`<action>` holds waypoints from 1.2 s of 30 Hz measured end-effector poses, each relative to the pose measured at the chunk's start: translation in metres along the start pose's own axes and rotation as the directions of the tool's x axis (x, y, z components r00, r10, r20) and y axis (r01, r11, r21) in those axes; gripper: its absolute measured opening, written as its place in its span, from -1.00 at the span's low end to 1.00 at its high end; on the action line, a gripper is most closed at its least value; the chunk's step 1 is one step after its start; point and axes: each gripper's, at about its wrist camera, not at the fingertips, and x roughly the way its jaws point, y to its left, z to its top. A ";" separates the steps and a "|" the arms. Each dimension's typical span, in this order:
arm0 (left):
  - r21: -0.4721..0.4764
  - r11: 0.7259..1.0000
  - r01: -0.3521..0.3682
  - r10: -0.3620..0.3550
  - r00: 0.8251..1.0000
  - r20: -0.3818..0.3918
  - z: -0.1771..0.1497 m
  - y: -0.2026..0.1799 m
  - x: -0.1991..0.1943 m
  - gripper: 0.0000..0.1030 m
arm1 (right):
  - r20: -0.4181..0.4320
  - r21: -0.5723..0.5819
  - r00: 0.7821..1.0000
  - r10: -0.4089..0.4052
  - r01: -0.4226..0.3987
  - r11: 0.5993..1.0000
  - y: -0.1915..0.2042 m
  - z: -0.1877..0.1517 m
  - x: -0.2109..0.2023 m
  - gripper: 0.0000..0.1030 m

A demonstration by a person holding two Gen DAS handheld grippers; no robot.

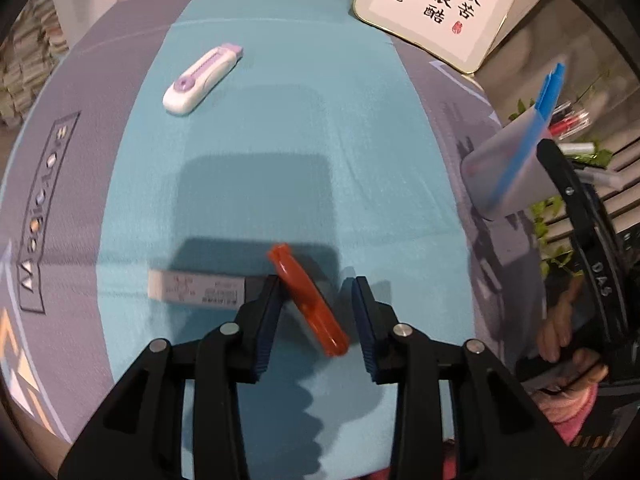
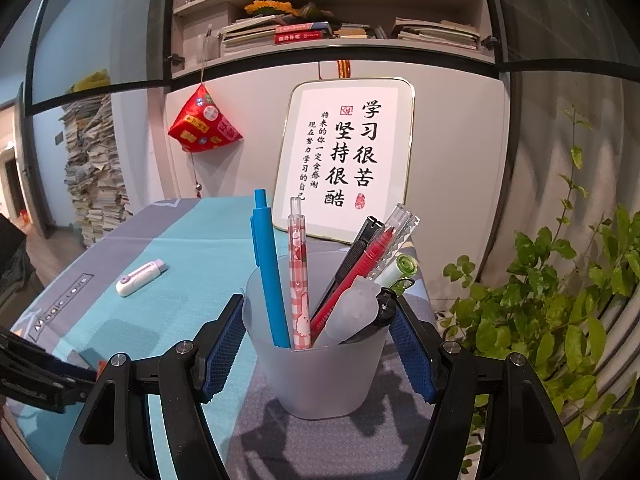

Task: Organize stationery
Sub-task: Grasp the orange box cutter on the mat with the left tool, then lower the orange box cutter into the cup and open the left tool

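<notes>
Three loose items remain on the teal mat (image 1: 280,128). An orange pen-like item (image 1: 308,300) lies slantwise between the pads of the left gripper (image 1: 316,320); the left pad appears to touch it, the right pad stands clear, so no grip is made. A white eraser (image 1: 196,286) lies just left of that gripper's left finger, and a white-and-purple utility knife (image 1: 204,79) lies well ahead and to the left. The right gripper (image 2: 316,344) is pinched on the frosted pen cup (image 2: 320,372), which already holds a blue pen (image 2: 266,268), a pink checked pen (image 2: 298,276) and several others. Judged progress: past the midpoint, three pieces outstanding.
</notes>
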 end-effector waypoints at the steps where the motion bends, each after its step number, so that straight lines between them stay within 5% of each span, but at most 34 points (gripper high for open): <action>1: 0.014 1.000 -0.021 0.021 1.000 0.012 0.001 -0.002 0.000 -0.76 | 0.000 -0.001 1.000 0.000 0.000 1.000 0.000 0.000 0.000 0.40; 5: 0.022 0.999 0.036 -0.036 0.999 0.023 0.006 0.000 -0.004 -0.79 | -0.001 -0.006 1.000 0.003 -0.003 1.000 0.000 0.000 0.000 0.40; 9: 0.085 0.990 0.112 -0.123 0.983 0.136 0.017 -0.016 -0.040 -0.79 | -0.004 -0.012 1.000 0.013 -0.013 1.000 0.000 0.001 0.000 0.40; 17: 0.299 0.920 0.254 -0.356 0.860 0.365 0.052 -0.090 -0.113 -0.79 | -0.004 -0.014 1.000 0.013 -0.013 1.000 0.000 0.001 0.000 0.40; 20: 0.356 0.893 0.274 -0.402 0.842 0.360 0.062 -0.111 -0.111 -0.79 | -0.002 -0.018 1.000 0.012 -0.012 1.000 0.000 0.000 0.000 0.40; 24: 0.380 0.885 0.270 -0.405 0.848 0.342 0.078 -0.127 -0.080 -0.79 | -0.002 -0.016 1.000 0.014 -0.014 1.000 -0.001 -0.001 0.000 0.40; 28: 0.342 0.875 0.343 -0.441 0.856 0.268 0.083 -0.124 -0.051 -0.78 | 0.000 -0.021 1.000 0.018 -0.018 1.000 -0.002 -0.001 0.000 0.40; 36: 0.329 0.871 0.366 -0.449 0.864 0.228 0.081 -0.121 -0.041 -0.80 | 0.001 -0.019 1.000 0.017 -0.017 1.000 -0.001 -0.001 0.001 0.40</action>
